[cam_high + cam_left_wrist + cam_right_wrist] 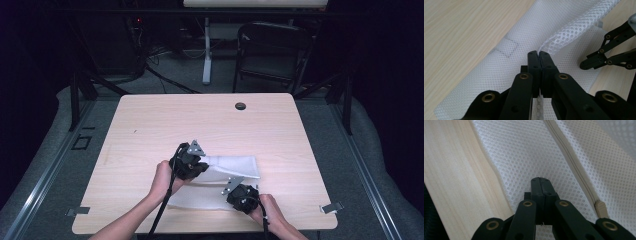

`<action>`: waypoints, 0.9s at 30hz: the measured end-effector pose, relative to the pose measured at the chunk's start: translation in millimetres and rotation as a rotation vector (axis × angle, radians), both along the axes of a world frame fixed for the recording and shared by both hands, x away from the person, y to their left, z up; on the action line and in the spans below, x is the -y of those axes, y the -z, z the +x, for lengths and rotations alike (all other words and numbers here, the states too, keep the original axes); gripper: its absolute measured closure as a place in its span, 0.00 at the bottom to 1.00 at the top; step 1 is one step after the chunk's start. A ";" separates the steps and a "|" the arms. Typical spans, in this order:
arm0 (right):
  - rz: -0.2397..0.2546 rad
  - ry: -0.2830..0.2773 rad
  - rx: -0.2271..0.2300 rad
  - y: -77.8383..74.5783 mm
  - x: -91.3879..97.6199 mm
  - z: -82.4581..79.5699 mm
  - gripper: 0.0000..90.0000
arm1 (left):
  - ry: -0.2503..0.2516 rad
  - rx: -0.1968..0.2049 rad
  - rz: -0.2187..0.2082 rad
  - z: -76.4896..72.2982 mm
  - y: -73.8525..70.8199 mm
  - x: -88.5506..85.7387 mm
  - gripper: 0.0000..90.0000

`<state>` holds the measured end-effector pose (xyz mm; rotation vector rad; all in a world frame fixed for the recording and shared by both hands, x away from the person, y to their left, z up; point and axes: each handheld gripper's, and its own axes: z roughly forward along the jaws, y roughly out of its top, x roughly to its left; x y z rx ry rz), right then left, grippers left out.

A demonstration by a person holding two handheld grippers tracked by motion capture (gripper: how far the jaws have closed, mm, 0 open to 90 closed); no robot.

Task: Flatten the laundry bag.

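White mesh bag [235, 170] lies flat, zipper [574, 167] shut.

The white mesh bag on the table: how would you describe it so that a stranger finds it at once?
On the light wooden table, look near the front edge, between the two hands. The white mesh bag lies there, with a beige zipper; it is the one soft, white thing on the wood.

My fingers [534, 62] are flat black bars with brass-ringed pivots; grey three-cornered plates [195, 148] and black cables [165, 205] ride my two grippers.
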<state>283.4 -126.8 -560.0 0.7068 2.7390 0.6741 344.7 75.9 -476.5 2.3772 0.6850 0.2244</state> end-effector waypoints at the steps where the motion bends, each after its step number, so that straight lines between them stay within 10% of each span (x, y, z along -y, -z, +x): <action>1: 0.003 0.001 -0.004 0.0 0.5 0.1 1.00 | -0.007 0.002 -0.002 0.5 -0.8 0.4 0.99; 27: -0.011 -0.033 -0.137 -5.1 3.9 0.0 1.00 | -0.047 0.102 0.044 35.2 -41.2 10.9 0.99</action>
